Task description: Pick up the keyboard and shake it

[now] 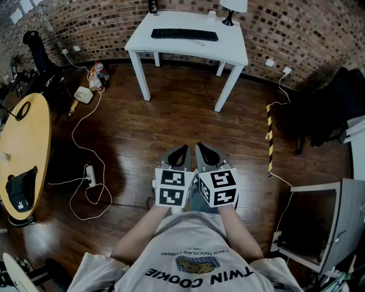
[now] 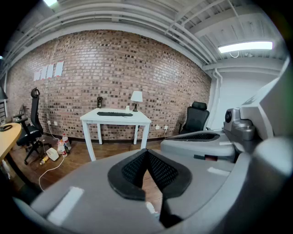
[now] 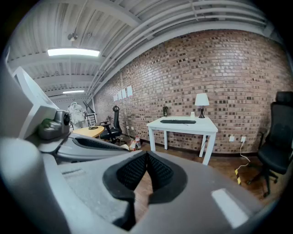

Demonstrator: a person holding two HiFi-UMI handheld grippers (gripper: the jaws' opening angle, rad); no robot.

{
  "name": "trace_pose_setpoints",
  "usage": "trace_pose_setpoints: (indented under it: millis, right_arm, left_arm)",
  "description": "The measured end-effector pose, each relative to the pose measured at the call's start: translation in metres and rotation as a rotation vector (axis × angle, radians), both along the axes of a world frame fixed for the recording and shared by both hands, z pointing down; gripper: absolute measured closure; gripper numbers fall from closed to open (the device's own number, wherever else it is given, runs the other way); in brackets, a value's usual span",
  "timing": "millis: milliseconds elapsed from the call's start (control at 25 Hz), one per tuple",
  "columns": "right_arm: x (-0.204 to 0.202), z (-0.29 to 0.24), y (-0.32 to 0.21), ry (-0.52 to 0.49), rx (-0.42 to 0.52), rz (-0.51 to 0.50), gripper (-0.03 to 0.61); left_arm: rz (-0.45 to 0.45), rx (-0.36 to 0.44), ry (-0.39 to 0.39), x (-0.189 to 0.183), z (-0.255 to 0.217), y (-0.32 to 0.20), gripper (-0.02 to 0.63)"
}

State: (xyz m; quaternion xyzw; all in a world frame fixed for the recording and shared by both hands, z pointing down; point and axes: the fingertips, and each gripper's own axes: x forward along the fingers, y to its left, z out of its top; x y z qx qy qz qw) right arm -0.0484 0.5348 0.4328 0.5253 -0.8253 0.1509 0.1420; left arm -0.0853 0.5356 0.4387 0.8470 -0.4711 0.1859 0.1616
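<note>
A black keyboard (image 1: pixel 184 35) lies on a white table (image 1: pixel 228 48) against the brick wall, far across the room; it also shows as the keyboard (image 2: pixel 114 114) on the table (image 2: pixel 116 119) in the left gripper view and as the keyboard (image 3: pixel 177 121) in the right gripper view. My left gripper (image 1: pixel 181 150) and right gripper (image 1: pixel 201 147) hang side by side close to my body, over the wooden floor. Both are shut with nothing between their pads (image 2: pixel 147 151), and both point toward the table.
A lamp (image 1: pixel 232 10) and a small white cup (image 1: pixel 212 14) stand on the table's far side. A round yellow table (image 1: pixel 25 148) is at the left, with a power strip and white cables (image 1: pixel 90 174) on the floor. Black chairs (image 1: pixel 325 111) and a white frame (image 1: pixel 319 228) stand at the right.
</note>
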Motion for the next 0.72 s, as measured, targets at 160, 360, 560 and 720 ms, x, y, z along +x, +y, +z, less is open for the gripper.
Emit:
trace_pose_setpoints:
  millis: [160,360,560,720]
  right_arm:
    - [0.012,0.005,-0.033,0.003,-0.003,-0.011,0.577]
    - [0.030,0.010,-0.091,-0.016,-0.018,-0.027,0.577]
    - [0.047,0.011,-0.146,-0.017,-0.028,-0.070,0.577]
    - [0.069,0.012,-0.189,-0.018,-0.024,-0.087,0.577]
  left_arm:
    - [-0.003,0.008,-0.006,0.015,0.001,-0.034,0.607]
    - [-0.011,-0.006,-0.009,0.039,0.005,-0.088,0.607]
    - [-0.046,-0.009,-0.017,0.057,0.006,-0.144,0.607]
    - [-0.062,-0.010,-0.028,0.078,0.007,-0.186,0.607]
